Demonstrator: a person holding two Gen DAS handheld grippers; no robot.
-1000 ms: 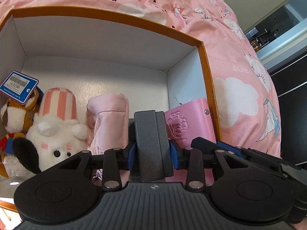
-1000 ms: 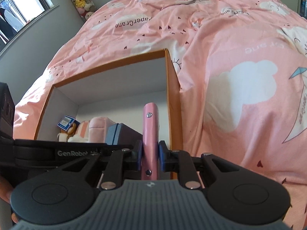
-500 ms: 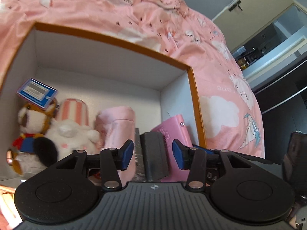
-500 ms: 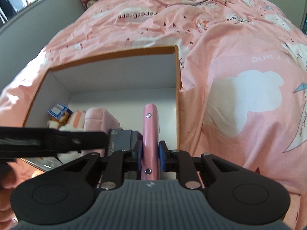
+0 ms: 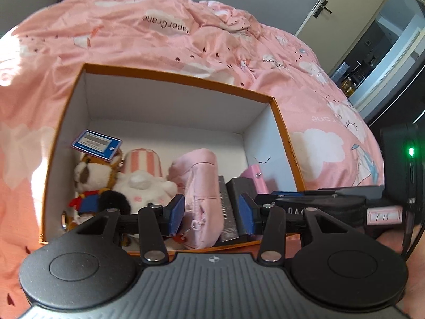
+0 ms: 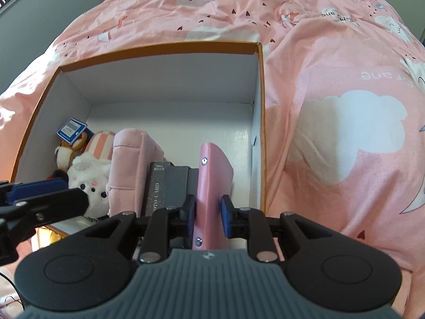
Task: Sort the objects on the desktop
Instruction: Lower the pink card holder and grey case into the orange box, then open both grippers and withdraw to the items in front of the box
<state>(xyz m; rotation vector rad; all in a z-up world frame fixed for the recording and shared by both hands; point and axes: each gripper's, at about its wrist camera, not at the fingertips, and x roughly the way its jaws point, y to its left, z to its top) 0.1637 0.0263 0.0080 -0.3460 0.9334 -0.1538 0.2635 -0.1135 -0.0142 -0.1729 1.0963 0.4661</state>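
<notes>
Now our right tongs (image 6: 208, 215) pinch the pink wallet (image 6: 212, 183) upright at lower centre, inside the box (image 6: 261, 122); released carelessly, it may topple into the gap rightward. Our left tongs (image 5: 211, 214) gape, empty, having just opened. Only the left view shows the doorway (image 5: 382, 53).

"PaperCrane" runs mirrored across the pink bedspread (image 6: 332, 53); the grey box (image 6: 156, 186) spine appears to read "PHOTO CARD".
</notes>
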